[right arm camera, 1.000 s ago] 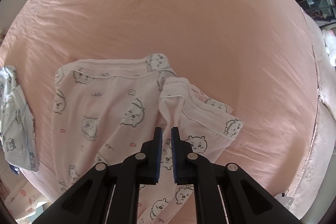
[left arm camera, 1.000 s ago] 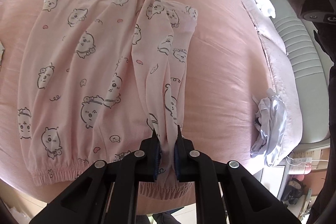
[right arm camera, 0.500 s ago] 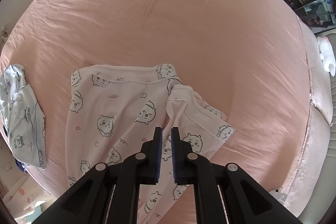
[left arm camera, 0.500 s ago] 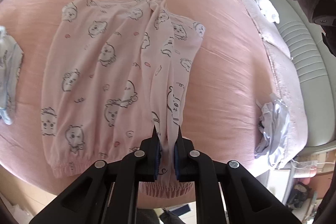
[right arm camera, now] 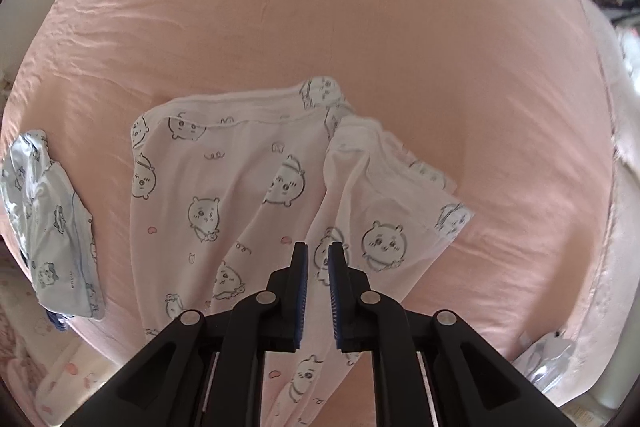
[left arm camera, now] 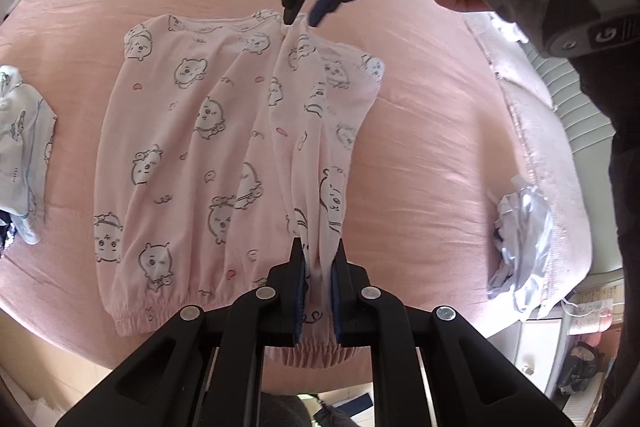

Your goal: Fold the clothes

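While the left gripper (left arm camera: 318, 259) jaws pinch the pink garment (left arm camera: 192, 147), only its view shows the right gripper (left arm camera: 302, 15) jaws opening empty.

Right tool (right arm camera: 318, 255) jaws now opening, pink garment (right arm camera: 248, 195) fold no longer pinched between them.

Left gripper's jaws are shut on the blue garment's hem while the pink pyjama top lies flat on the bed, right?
No. The left wrist view shows the left gripper shut on the pink pyjama top at its hem; the blue garment lies untouched beside it.
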### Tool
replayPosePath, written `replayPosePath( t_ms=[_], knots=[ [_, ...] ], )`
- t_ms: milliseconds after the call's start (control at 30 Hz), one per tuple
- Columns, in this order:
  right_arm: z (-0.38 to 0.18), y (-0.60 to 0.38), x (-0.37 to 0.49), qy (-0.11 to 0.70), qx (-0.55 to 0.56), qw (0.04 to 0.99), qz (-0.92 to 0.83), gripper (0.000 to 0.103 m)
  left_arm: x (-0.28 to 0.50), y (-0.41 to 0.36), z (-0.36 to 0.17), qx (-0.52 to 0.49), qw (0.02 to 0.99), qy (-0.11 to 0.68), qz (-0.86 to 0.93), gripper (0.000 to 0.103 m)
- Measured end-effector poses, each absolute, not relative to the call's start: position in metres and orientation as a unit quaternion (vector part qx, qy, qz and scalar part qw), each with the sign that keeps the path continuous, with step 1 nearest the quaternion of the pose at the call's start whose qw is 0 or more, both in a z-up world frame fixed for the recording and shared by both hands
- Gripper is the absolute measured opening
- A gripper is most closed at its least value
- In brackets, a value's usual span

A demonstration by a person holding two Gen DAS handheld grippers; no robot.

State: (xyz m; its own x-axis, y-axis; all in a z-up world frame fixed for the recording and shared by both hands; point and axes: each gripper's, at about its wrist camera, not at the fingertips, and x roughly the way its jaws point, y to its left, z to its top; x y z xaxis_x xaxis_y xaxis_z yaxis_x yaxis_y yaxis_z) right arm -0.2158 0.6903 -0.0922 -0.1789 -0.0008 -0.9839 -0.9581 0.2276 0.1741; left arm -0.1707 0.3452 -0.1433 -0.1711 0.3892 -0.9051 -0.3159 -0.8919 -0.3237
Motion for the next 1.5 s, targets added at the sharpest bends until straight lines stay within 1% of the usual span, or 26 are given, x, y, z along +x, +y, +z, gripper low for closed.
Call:
replayPosePath(
  t_ms=[33,100,167,233,267,300,333,367,400,500,633,767,900,1100,1333,1367,1400,1433,1467,1500],
  knots=[
    [-0.096,0.690,-0.214,0.609,-0.394,0.499,0.474,0.043,-0.171,0.345,-0.146,-0.608,0.223,-0.024,0.762,0.009],
    [-0.100,0.689,-0.212,0.609,-0.390,0.505,0.471,0.057,-0.174,0.345,-0.154,-0.626,0.219,-0.024,0.748,0.011],
    [-0.103,0.690,-0.212,0.604,-0.396,0.507,0.470,0.057,-0.176,0.345,-0.162,-0.645,0.224,-0.034,0.730,0.013],
    [-0.108,0.690,-0.211,0.606,-0.401,0.501,0.469,0.057,-0.178,0.346,-0.165,-0.651,0.242,-0.052,0.718,0.019],
    [-0.111,0.690,-0.211,0.608,-0.402,0.499,0.468,0.057,-0.178,0.347,-0.165,-0.651,0.252,-0.058,0.714,0.031],
    [-0.113,0.690,-0.211,0.610,-0.403,0.498,0.467,0.057,-0.177,0.350,-0.163,-0.649,0.259,-0.059,0.713,0.056],
    [-0.115,0.690,-0.211,0.611,-0.404,0.496,0.467,0.057,-0.175,0.353,-0.161,-0.646,0.262,-0.055,0.715,0.076],
    [-0.117,0.689,-0.211,0.611,-0.405,0.495,0.467,0.057,-0.174,0.355,-0.159,-0.643,0.265,-0.051,0.716,0.101],
    [-0.119,0.689,-0.210,0.611,-0.405,0.493,0.468,0.057,-0.173,0.357,-0.157,-0.640,0.268,-0.047,0.719,0.103],
    [-0.124,0.687,-0.209,0.614,-0.404,0.489,0.469,0.057,-0.170,0.362,-0.153,-0.633,0.267,-0.036,0.726,0.103],
    [-0.128,0.684,-0.207,0.617,-0.403,0.485,0.471,0.057,-0.172,0.368,-0.168,-0.651,0.251,-0.020,0.717,0.103],
    [-0.130,0.684,-0.206,0.618,-0.398,0.484,0.476,0.057,-0.180,0.370,-0.197,-0.682,0.252,-0.044,0.685,0.103],
    [-0.134,0.685,-0.207,0.619,-0.394,0.480,0.480,0.057,-0.180,0.374,-0.212,-0.697,0.247,-0.040,0.672,0.103],
    [-0.146,0.687,-0.207,0.625,-0.391,0.478,0.478,0.057,-0.181,0.372,-0.213,-0.699,0.256,-0.081,0.663,0.103],
    [-0.151,0.684,-0.206,0.629,-0.386,0.474,0.481,0.057,-0.184,0.380,-0.226,-0.707,0.249,-0.074,0.657,0.103],
    [-0.151,0.683,-0.206,0.630,-0.382,0.475,0.482,0.057,-0.184,0.381,-0.225,-0.703,0.250,-0.070,0.662,0.102],
    [-0.151,0.683,-0.205,0.629,-0.380,0.477,0.482,0.057,-0.183,0.383,-0.224,-0.699,0.251,-0.066,0.666,0.097],
    [-0.151,0.682,-0.205,0.629,-0.378,0.479,0.482,0.058,-0.182,0.385,-0.221,-0.694,0.254,-0.063,0.671,0.095],
    [-0.152,0.682,-0.204,0.630,-0.377,0.481,0.480,0.058,-0.182,0.387,-0.219,-0.689,0.257,-0.059,0.675,0.090],
    [-0.153,0.681,-0.204,0.631,-0.377,0.481,0.478,0.058,-0.181,0.389,-0.217,-0.685,0.259,-0.055,0.678,0.078]
  ],
)
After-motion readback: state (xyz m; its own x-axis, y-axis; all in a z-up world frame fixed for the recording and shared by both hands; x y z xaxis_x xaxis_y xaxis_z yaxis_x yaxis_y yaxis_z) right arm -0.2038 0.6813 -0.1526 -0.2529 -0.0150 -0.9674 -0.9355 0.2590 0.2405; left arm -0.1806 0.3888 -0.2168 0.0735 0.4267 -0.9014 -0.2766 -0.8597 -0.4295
